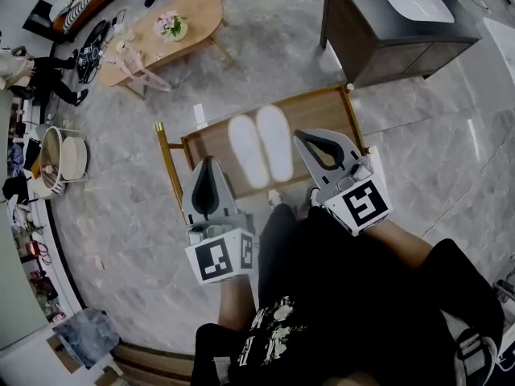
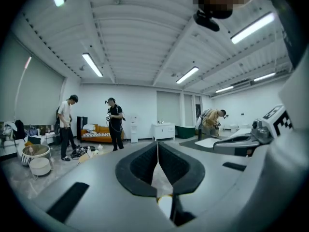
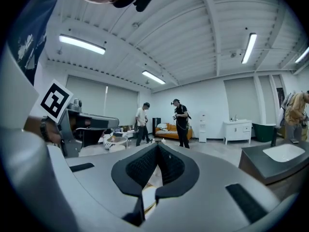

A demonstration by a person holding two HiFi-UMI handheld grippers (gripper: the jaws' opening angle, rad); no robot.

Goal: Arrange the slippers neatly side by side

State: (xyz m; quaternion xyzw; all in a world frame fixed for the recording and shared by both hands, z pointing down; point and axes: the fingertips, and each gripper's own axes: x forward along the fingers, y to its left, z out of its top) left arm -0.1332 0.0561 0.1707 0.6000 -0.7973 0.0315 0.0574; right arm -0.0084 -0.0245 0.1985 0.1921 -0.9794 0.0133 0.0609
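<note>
Left claw (image 1: 211, 162), right claw (image 1: 299, 137) together, empty; paired slippers (image 1: 275, 143) on wooden rack (image 1: 322, 115), cabinet (image 1: 386, 55) beyond

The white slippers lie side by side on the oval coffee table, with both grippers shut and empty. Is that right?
No. The head view shows the white slippers side by side on the wooden rack, not the oval coffee table. The left gripper and right gripper are indeed shut and empty.
</note>
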